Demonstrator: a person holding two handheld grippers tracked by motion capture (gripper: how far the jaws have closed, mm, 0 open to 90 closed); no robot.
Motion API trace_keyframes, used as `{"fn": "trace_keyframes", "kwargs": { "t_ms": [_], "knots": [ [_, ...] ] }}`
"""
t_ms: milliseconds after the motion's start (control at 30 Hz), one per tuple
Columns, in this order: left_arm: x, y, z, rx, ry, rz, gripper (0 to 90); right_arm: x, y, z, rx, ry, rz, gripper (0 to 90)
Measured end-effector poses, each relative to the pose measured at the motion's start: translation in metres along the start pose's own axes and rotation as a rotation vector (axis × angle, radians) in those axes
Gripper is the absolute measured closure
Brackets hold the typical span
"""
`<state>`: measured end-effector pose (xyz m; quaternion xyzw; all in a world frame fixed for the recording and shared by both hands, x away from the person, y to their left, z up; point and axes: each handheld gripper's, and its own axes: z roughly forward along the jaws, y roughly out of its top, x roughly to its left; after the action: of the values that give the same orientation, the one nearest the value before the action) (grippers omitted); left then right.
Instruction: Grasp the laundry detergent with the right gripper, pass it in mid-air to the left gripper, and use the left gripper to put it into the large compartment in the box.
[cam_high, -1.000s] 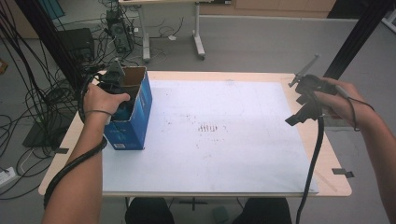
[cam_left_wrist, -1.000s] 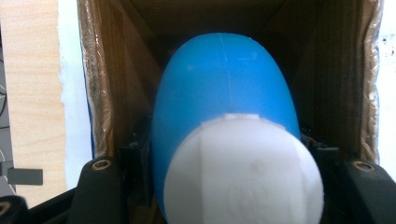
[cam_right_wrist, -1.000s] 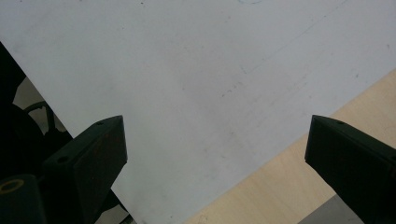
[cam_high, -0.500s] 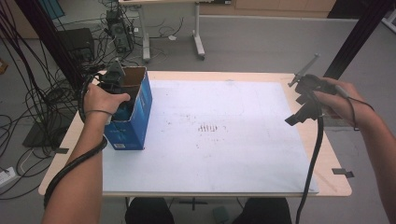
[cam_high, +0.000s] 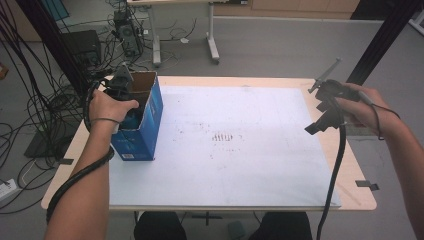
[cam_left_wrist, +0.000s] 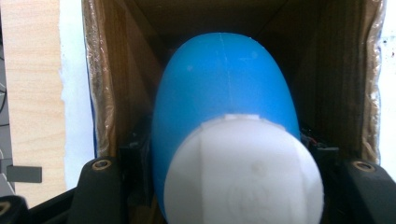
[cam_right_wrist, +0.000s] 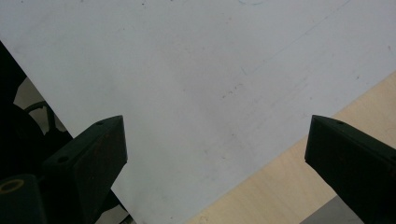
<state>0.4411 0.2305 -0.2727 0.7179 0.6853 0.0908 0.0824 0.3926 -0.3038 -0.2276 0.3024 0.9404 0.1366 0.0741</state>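
Note:
An open blue cardboard box (cam_high: 146, 131) stands at the left edge of the white sheet (cam_high: 240, 165). My left gripper (cam_left_wrist: 226, 154) reaches down into it, with a hand on its body. In the left gripper view the jaws sit on either side of a blue rounded bottle (cam_left_wrist: 224, 79) with a white cap (cam_left_wrist: 243, 177), shut on it between the box's brown inner walls (cam_left_wrist: 112, 74). My right gripper (cam_high: 320, 119) hovers over the sheet's right edge. Its jaws stand wide apart, with nothing between the right gripper's (cam_right_wrist: 217, 135) fingers.
The white sheet covers most of the wooden table (cam_high: 350, 165). Cables (cam_high: 30, 115) and equipment lie on the floor to the left. A desk's legs (cam_high: 212, 35) stand beyond the far edge, and a black post (cam_high: 380, 40) rises at the right.

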Motion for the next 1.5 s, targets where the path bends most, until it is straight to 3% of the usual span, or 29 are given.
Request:
{"fn": "trace_keyframes", "kwargs": {
  "t_ms": [1167, 1500],
  "knots": [
    [0.0024, -0.0012, -0.0017, -0.01, -0.005, -0.005, 36.1, -0.0003, -0.0018, 0.0003, -0.006, 0.004, 0.002, 6.0],
    [0.0006, -0.0001, -0.0081, 0.026, -0.004, 0.001, 32.6, -0.0004, -0.0021, 0.0024, -0.005, 0.008, 0.001, 6.2]
  ]
}}
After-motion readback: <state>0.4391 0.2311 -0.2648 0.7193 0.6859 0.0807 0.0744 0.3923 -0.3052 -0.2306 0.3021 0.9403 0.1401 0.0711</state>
